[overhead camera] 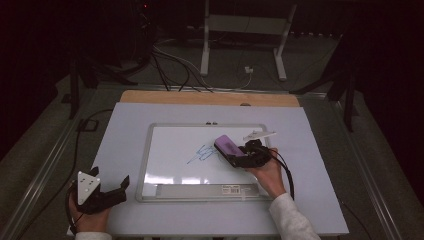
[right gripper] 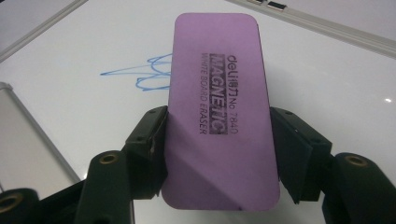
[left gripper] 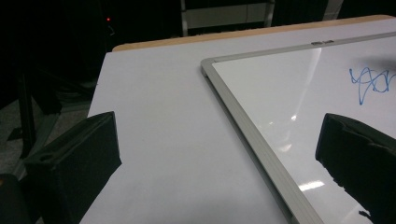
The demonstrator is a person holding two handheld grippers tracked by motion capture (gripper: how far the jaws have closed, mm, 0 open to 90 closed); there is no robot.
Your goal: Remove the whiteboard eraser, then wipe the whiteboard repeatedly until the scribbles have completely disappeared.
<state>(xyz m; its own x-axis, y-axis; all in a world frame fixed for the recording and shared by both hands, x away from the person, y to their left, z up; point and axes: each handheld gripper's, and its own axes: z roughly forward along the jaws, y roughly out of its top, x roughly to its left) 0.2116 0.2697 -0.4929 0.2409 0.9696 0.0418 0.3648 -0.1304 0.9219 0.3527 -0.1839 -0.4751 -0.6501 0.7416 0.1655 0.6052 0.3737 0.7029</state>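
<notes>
right gripper [overhead camera: 239, 151] clamps the flat purple rectangular foam whiteboard eraser [right gripper: 218, 112] by its long sides, jaws narrow and pressed on both edges. printed face of the eraser is up in the right gripper view. in the high view the eraser [overhead camera: 228, 145] sits right of centre over the silver-framed rectangular whiteboard [overhead camera: 150, 150], pointing toward 10 o'clock. the blue marker scribble [overhead camera: 202, 152] lies just beside it at 9 o'clock; whether the eraser touches the board surface i can't tell. in the right gripper view the scribble [right gripper: 140, 74] shows at 10 o'clock off the eraser's far end.

left gripper [overhead camera: 111, 191] sits at 7 o'clock off the board, over the pale sheet-covered table [overhead camera: 320, 200], jaws wide apart, nothing between them. left gripper view has the board's frame corner [left gripper: 208, 65] at 12 o'clock between the jaws.
</notes>
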